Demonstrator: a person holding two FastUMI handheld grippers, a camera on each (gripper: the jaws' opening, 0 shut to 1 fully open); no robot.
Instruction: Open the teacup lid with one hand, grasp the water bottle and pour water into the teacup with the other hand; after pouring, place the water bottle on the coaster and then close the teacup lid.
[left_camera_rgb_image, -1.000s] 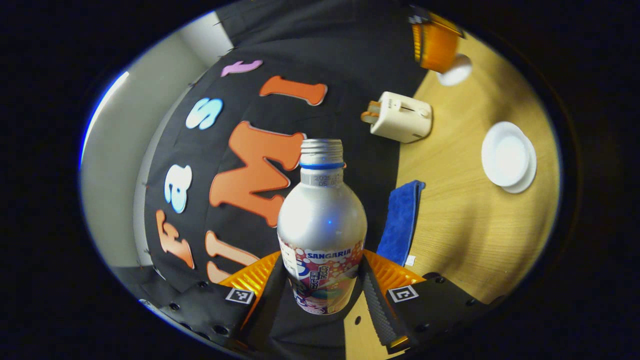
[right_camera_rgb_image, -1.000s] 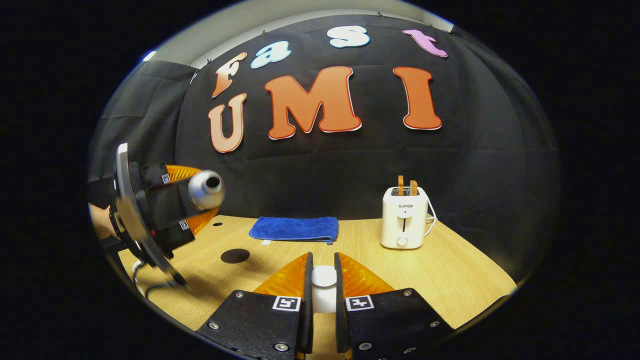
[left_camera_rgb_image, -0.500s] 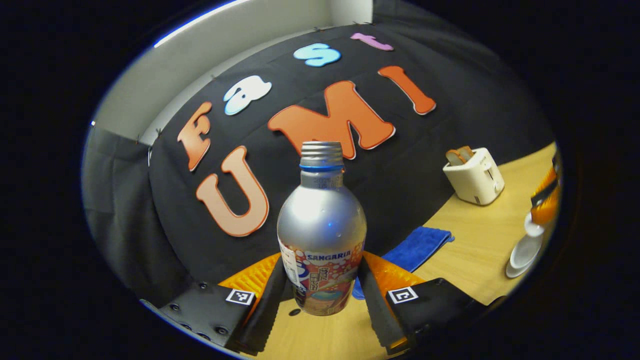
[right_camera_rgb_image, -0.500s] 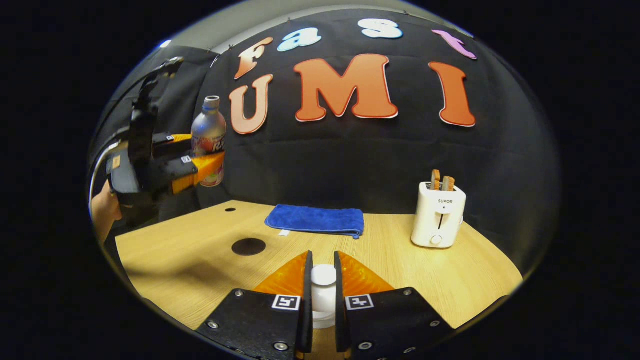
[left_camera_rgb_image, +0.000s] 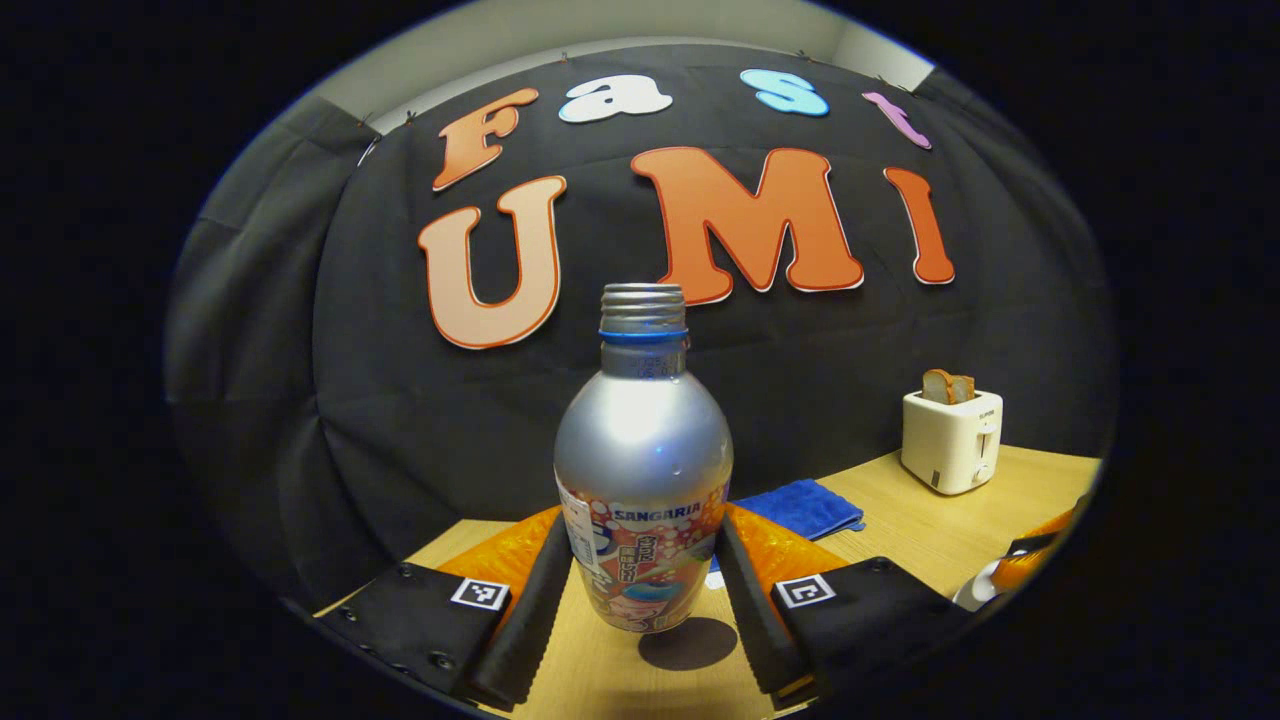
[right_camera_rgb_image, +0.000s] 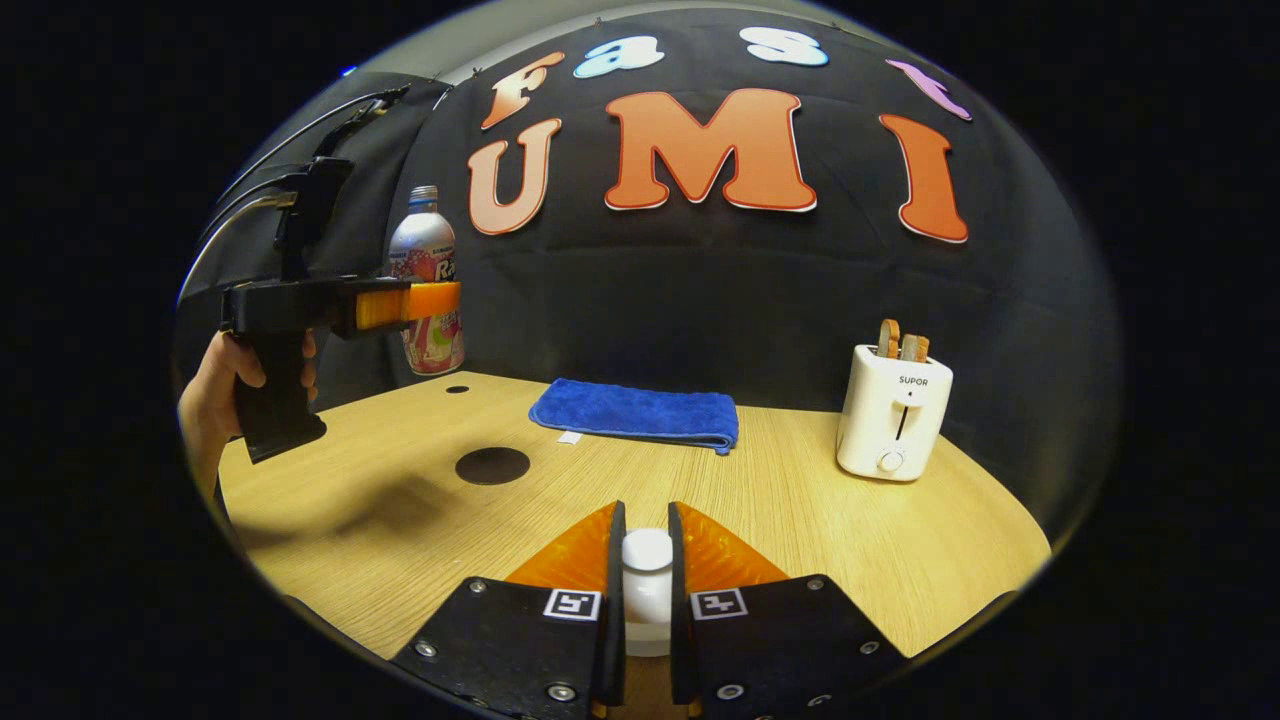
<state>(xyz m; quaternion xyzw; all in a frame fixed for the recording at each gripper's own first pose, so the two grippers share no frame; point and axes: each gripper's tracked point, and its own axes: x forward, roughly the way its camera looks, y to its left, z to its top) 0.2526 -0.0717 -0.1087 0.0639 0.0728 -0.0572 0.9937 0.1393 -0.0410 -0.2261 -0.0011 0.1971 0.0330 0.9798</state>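
At the left of the right gripper view, the silver aluminium water bottle with a printed label (right_camera_rgb_image: 427, 290) is pinched upright between the fingers of the left gripper (right_camera_rgb_image: 432, 300), held by a hand (right_camera_rgb_image: 215, 385) above the wooden table (right_camera_rgb_image: 800, 520). The round dark coaster (right_camera_rgb_image: 492, 465) lies below and slightly to the right; if lowered off-centre, the uncapped bottle could be tipped and spilled. At lower centre, the white teacup lid (right_camera_rgb_image: 647, 575) is pinched by its knob in the right gripper (right_camera_rgb_image: 646, 590); a slip could be caused by loosened pressure.
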